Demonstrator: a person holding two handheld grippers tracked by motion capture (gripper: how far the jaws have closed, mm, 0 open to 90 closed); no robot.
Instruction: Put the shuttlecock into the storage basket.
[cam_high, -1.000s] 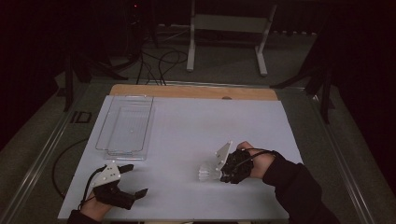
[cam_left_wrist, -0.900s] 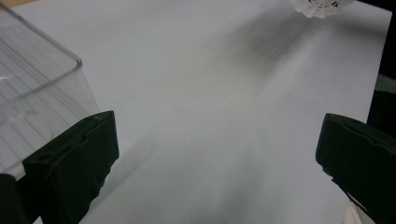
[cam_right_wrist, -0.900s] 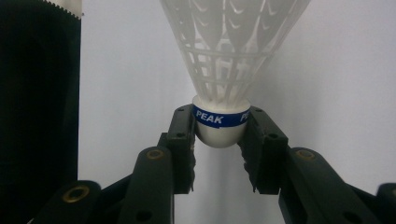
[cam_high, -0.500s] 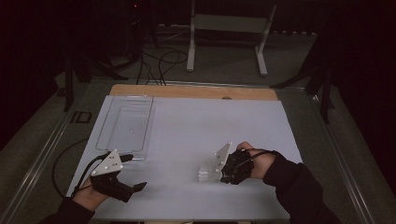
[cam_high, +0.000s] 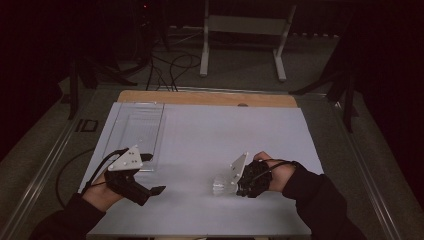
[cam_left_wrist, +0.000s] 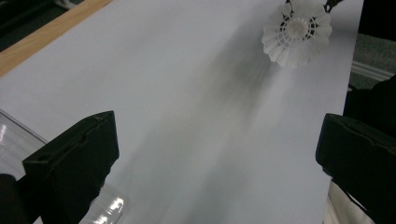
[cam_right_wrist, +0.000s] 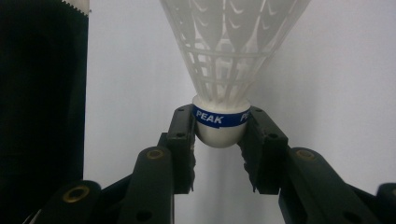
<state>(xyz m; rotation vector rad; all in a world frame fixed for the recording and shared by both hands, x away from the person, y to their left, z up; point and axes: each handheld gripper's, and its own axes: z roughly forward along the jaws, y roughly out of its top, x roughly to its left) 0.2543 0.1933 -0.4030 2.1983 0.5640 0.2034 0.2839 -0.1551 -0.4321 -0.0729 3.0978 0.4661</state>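
A white plastic shuttlecock with a blue band reading PEAK is held by its cork base in my right gripper, whose jaws are shut on it. In the high view the shuttlecock lies low over the white sheet at the front right, with the right gripper beside it. My left gripper hovers at the front left, jaws wide open with nothing between them. In the left gripper view the shuttlecock shows skirt-on, far off at the top right.
A clear plastic tray lies at the left of the white sheet, just behind the left gripper; its edge shows by the left jaw. A wooden strip runs along the table's far edge. A metal stand is on the floor beyond.
My left gripper has moved forward and up from the front-left corner toward the tray's near end. The right gripper with the shuttlecock has barely moved.
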